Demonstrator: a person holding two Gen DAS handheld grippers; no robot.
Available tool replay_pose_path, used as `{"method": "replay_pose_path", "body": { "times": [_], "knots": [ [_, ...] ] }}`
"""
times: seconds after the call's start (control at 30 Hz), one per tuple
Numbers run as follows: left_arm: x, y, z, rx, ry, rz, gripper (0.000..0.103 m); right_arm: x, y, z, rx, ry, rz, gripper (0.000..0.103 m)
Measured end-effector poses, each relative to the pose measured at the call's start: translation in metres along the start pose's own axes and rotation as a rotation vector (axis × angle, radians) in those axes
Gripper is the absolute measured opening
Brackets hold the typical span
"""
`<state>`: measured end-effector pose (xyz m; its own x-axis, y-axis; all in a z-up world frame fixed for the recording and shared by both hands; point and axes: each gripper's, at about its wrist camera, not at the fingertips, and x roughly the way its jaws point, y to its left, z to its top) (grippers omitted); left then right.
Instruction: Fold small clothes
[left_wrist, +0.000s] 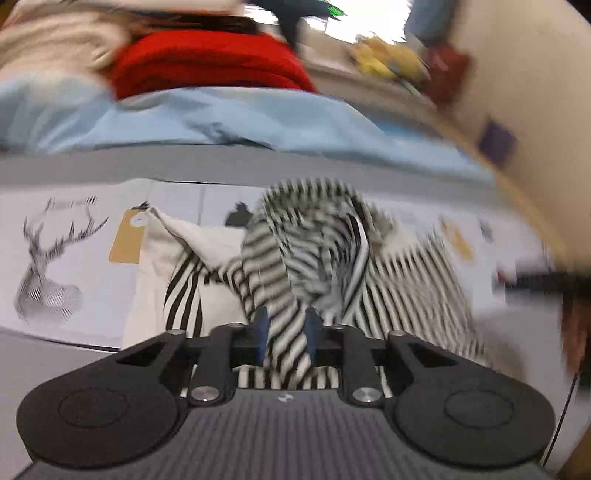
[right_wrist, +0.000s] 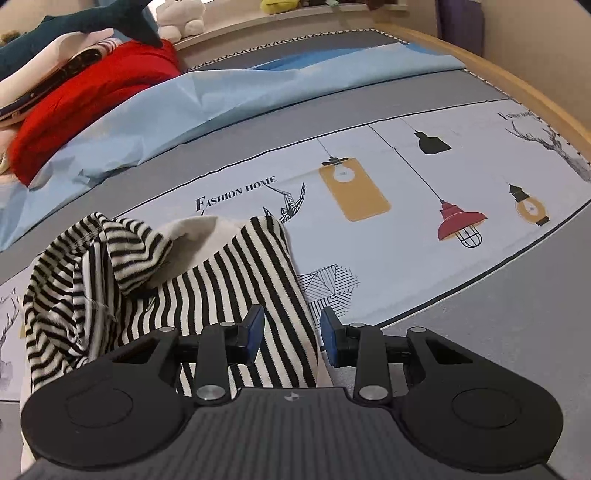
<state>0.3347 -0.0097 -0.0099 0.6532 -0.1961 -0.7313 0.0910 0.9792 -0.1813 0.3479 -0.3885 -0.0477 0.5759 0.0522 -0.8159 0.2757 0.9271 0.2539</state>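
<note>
A small black-and-white striped garment (left_wrist: 314, 254) with a cream part lies crumpled on a printed mat (left_wrist: 74, 266). My left gripper (left_wrist: 286, 328) is shut on a bunched strip of the striped fabric, lifted toward the camera; this view is motion-blurred. In the right wrist view the same garment (right_wrist: 229, 280) lies in a heap at the left and centre. My right gripper (right_wrist: 292, 334) is open, its blue pads either side of the garment's striped edge, with a gap on the right pad's side.
The mat (right_wrist: 406, 206) carries lamp and deer prints on a grey surface. A light blue sheet (right_wrist: 184, 107), a red cloth (right_wrist: 92, 92) and plush toys (right_wrist: 181, 18) lie beyond. A wooden rim (right_wrist: 517, 85) curves at the right.
</note>
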Motion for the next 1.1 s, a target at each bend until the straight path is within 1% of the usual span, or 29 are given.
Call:
{"method": "replay_pose_path", "body": {
  "times": [0.07,0.13,0.2,0.27,0.33,0.37,0.47,0.57,0.63,0.67,0.7,0.73,0.77,0.8,0.83,0.9,0.97,1.0,1.03,1.07,1.1],
  "knots": [
    [0.016,-0.001,0.010,-0.037,-0.011,0.023,0.027,0.001,0.000,-0.002,-0.007,0.004,-0.010,0.035],
    [0.035,-0.003,0.020,-0.057,-0.022,0.043,0.038,0.003,-0.002,-0.003,-0.010,0.009,-0.019,0.035],
    [0.047,-0.002,0.020,-0.087,-0.024,0.046,0.057,0.006,-0.004,-0.003,-0.012,0.015,-0.029,0.035],
    [0.062,0.002,0.019,-0.118,-0.004,0.080,0.062,0.009,-0.006,-0.002,-0.013,0.024,-0.036,0.035],
    [0.074,0.008,0.021,-0.150,0.028,0.077,0.063,0.014,-0.006,-0.003,-0.018,0.039,-0.040,0.035],
    [0.080,0.010,0.019,-0.162,0.032,0.073,0.063,0.017,-0.005,-0.004,-0.020,0.048,-0.039,0.035],
    [0.093,0.021,0.018,-0.209,0.039,0.097,0.063,0.022,-0.001,-0.006,-0.028,0.064,-0.032,0.035],
    [0.104,0.033,0.016,-0.278,0.046,0.063,0.063,0.025,0.004,-0.007,-0.034,0.072,-0.020,0.035],
    [0.113,0.038,0.013,-0.338,0.084,0.063,0.058,0.026,0.007,-0.008,-0.042,0.074,-0.020,0.035],
    [0.113,0.037,0.013,-0.356,0.087,0.034,0.045,0.027,0.007,-0.008,-0.042,0.077,-0.021,0.035],
    [0.112,0.034,0.014,-0.347,0.078,0.004,0.022,0.028,0.008,-0.009,-0.041,0.081,-0.021,0.035],
    [0.108,0.029,0.016,-0.318,0.062,0.001,0.014,0.029,0.008,-0.009,-0.041,0.084,-0.021,0.035],
    [0.103,0.022,0.020,-0.269,0.031,0.009,0.004,0.030,0.009,-0.009,-0.041,0.085,-0.022,0.035],
    [0.096,0.015,0.024,-0.222,-0.002,0.001,0.004,0.031,0.009,-0.009,-0.041,0.086,-0.024,0.035],
    [0.089,0.010,0.027,-0.184,-0.034,-0.024,0.004,0.032,0.009,-0.009,-0.039,0.086,-0.026,0.035],
    [0.070,-0.003,0.033,-0.095,-0.097,-0.128,0.003,0.032,0.010,-0.008,-0.031,0.082,-0.027,0.035],
    [0.053,-0.019,0.033,0.032,-0.124,-0.260,0.003,0.031,0.011,-0.008,-0.030,0.076,-0.028,0.035],
    [0.046,-0.030,0.030,0.122,-0.116,-0.342,0.001,0.031,0.011,-0.008,-0.026,0.072,-0.029,0.035],
    [0.040,-0.039,0.025,0.208,-0.091,-0.423,0.001,0.030,0.010,-0.008,-0.020,0.069,-0.030,0.035],
    [0.037,-0.050,0.017,0.301,-0.036,-0.483,0.001,0.029,0.010,-0.007,-0.012,0.063,-0.032,0.035],
    [0.038,-0.059,0.009,0.377,0.029,-0.498,0.001,0.028,0.009,-0.007,-0.007,0.058,-0.035,0.035]
  ]
}}
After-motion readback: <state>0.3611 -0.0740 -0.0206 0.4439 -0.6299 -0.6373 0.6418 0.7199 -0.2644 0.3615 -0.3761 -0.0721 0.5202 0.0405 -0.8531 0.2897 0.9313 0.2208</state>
